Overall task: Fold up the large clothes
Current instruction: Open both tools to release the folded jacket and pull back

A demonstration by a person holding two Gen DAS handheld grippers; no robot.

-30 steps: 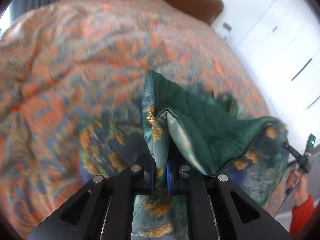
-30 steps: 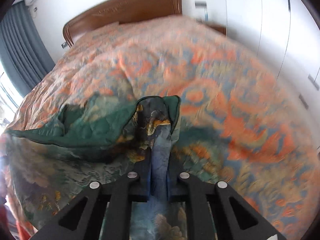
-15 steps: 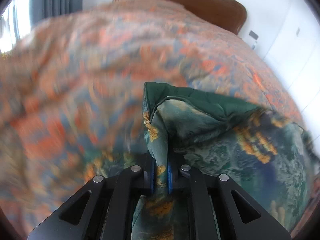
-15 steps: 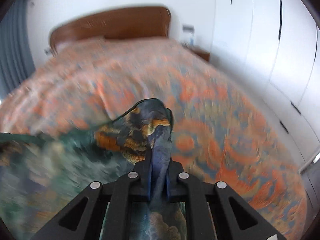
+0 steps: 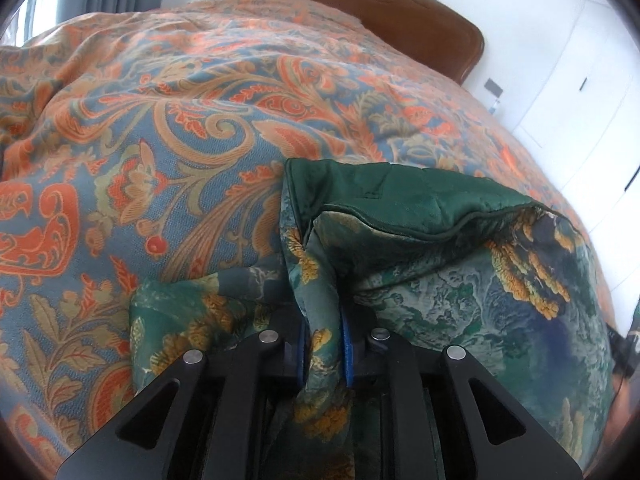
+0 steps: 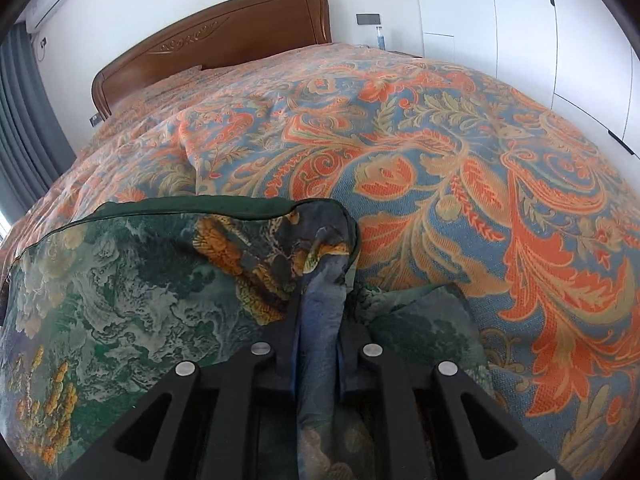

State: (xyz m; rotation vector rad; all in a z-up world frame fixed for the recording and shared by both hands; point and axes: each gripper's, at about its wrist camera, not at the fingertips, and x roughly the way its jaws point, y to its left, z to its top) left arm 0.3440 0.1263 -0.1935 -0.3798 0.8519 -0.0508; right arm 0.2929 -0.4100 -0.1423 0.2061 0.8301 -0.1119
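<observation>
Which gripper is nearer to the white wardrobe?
Right. The right gripper holds the green garment at the corner on the wardrobe side; the left gripper, fingers opening around cloth, is at the far corner.

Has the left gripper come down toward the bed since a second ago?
Yes. The left gripper, jaws opening with the green garment between them, sits lower: the bedspread looms closer and larger.
</observation>
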